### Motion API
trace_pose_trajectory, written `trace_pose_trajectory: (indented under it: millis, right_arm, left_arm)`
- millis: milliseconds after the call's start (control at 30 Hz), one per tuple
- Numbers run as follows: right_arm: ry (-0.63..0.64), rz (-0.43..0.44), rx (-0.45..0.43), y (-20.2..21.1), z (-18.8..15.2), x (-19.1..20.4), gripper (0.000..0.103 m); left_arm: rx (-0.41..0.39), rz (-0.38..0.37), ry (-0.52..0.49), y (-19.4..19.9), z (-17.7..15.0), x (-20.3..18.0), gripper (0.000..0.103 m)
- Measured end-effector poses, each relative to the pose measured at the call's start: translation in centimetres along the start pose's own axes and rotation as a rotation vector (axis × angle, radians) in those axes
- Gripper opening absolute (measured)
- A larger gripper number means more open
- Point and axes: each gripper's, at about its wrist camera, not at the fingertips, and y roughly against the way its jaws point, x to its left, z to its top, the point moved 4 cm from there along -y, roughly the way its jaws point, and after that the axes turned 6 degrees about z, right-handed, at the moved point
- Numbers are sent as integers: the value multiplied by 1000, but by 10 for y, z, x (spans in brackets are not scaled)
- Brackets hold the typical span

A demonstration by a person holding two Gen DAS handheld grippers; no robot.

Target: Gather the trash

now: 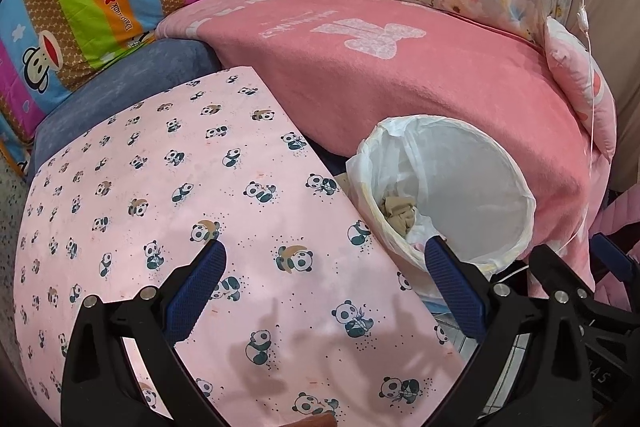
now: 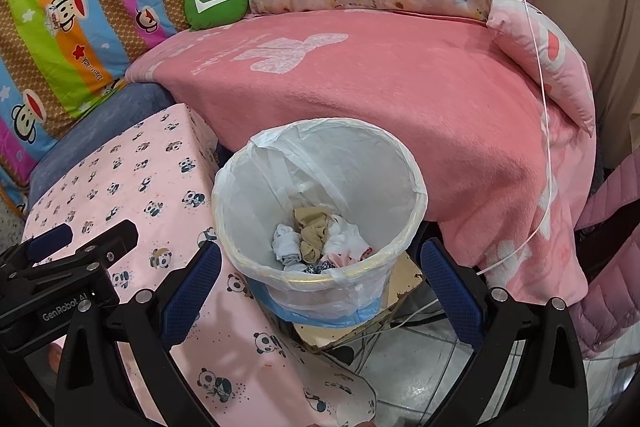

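i'm holding my right gripper (image 2: 320, 287) spread and empty over the round, plastic-lined trash bin (image 2: 416, 187) (crumpled socks (image 2: 308, 239) inside); left gripper (image 1: 326, 277) is gaping above the panda-print cloth (image 1: 160, 167).

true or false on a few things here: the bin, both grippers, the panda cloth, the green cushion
1. The trash bin is lined with a white plastic bag. True.
2. The bin is empty. False: balled-up socks and other small fabric pieces lie at its bottom.
3. The right gripper holds a piece of trash. False: its jaws are spread wide with nothing between them, the bin showing in the gap.
4. The left gripper is open over the panda-print cloth. True.
5. The green cushion lies inside the bin. False: it sits at the back of the pink blanket, against the striped monkey-print bedding.
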Motion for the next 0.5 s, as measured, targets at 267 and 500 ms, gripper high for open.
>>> trace_pose_trajectory:
  millis: [267, 500]
  right_arm:
    - [-15, 1, 0, -1, -1, -4, 98]
    - [-21, -1, 2, -2, -1, -6, 98]
  left_arm:
    - [7, 22, 13, -1, -5, 0, 96]
    - [26, 23, 16, -4, -8, 0, 96]
